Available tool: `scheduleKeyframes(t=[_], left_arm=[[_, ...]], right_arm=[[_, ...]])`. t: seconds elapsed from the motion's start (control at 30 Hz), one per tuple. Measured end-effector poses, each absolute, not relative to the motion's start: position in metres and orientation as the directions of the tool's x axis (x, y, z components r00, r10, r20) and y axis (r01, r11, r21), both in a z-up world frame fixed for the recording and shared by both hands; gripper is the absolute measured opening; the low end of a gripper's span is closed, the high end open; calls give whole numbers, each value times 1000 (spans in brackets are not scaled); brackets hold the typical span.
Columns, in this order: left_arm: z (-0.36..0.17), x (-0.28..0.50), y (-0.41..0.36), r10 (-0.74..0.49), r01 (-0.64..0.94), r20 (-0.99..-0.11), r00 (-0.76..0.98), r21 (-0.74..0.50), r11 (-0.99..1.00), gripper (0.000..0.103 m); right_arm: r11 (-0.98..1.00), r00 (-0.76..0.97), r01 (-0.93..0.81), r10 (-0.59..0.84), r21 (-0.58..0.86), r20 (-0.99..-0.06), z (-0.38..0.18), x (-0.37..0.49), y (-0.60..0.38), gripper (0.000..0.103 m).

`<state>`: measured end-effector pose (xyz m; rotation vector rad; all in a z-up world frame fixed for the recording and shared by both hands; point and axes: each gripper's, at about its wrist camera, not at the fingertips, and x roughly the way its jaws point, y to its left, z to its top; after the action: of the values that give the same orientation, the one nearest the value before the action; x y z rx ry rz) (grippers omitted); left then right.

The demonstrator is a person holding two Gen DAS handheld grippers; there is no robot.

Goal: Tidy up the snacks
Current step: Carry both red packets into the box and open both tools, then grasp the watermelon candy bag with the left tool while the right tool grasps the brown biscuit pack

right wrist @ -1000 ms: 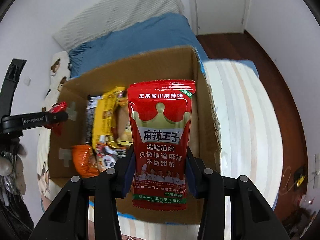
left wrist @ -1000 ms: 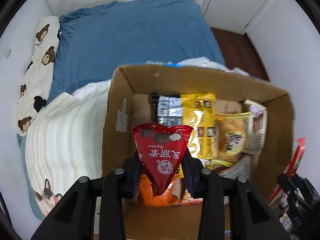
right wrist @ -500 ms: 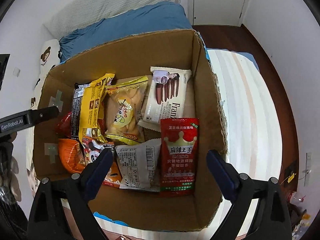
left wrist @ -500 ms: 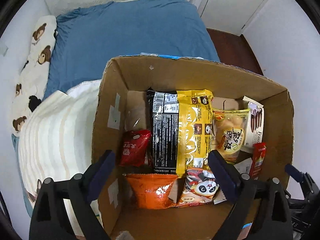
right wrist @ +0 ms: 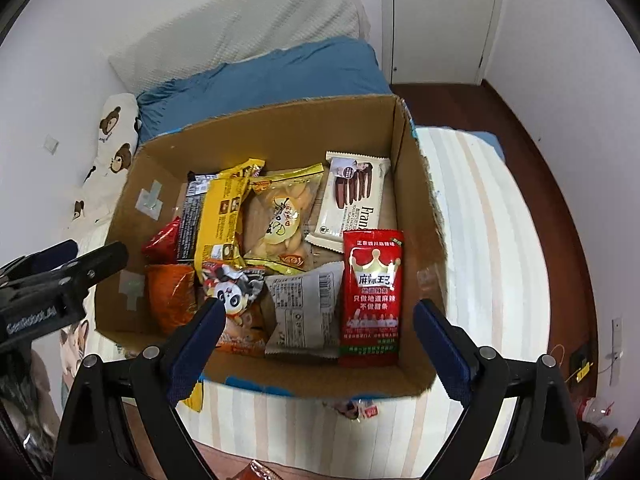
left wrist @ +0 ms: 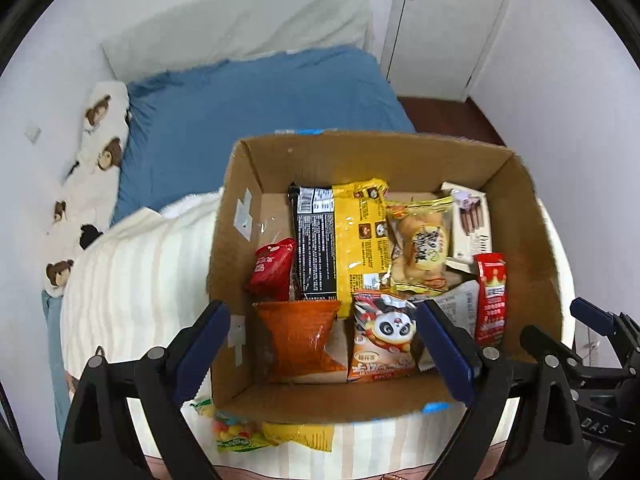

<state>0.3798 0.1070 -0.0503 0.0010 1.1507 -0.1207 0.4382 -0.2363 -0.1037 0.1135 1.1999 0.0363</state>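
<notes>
Both your hand-held grippers, left (left wrist: 322,344) and right (right wrist: 316,340), now gape wide and empty; the red heart pouch (left wrist: 272,266) lies at the cardboard box's (left wrist: 532,216) nine o'clock, the red crown packet (right wrist: 372,296) at four o'clock.

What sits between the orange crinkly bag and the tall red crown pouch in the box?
The panda packet and a white barcode packet, seen in the right wrist view.
</notes>
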Motion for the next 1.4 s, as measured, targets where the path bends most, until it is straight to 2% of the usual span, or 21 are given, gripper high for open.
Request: scheduleKeyframes(t=[0.43, 0.87, 1.0, 1.17, 1.4], left_arm=[[-10, 301, 107, -109, 104, -850, 515, -65, 992, 95], [19, 249, 117, -107, 92, -808, 580, -66, 994, 95], [22, 238, 120, -110, 93, -806, 582, -69, 993, 95], [-7, 214, 142, -38, 31, -829, 558, -25, 999, 95], [-100, 181, 195, 101, -70, -923, 371, 80, 994, 95]], right_arm=[[996, 497, 10, 68, 85, -865, -47, 371, -224, 97], [996, 556, 7, 73, 93, -828, -9, 314, -215, 97], [988, 552, 5, 127, 156, -824, -5, 302, -216, 97], [952, 428, 39, 259, 305, -866, -51, 277, -210, 97], [888, 102, 212, 396, 409, -913, -199, 240, -184, 97]])
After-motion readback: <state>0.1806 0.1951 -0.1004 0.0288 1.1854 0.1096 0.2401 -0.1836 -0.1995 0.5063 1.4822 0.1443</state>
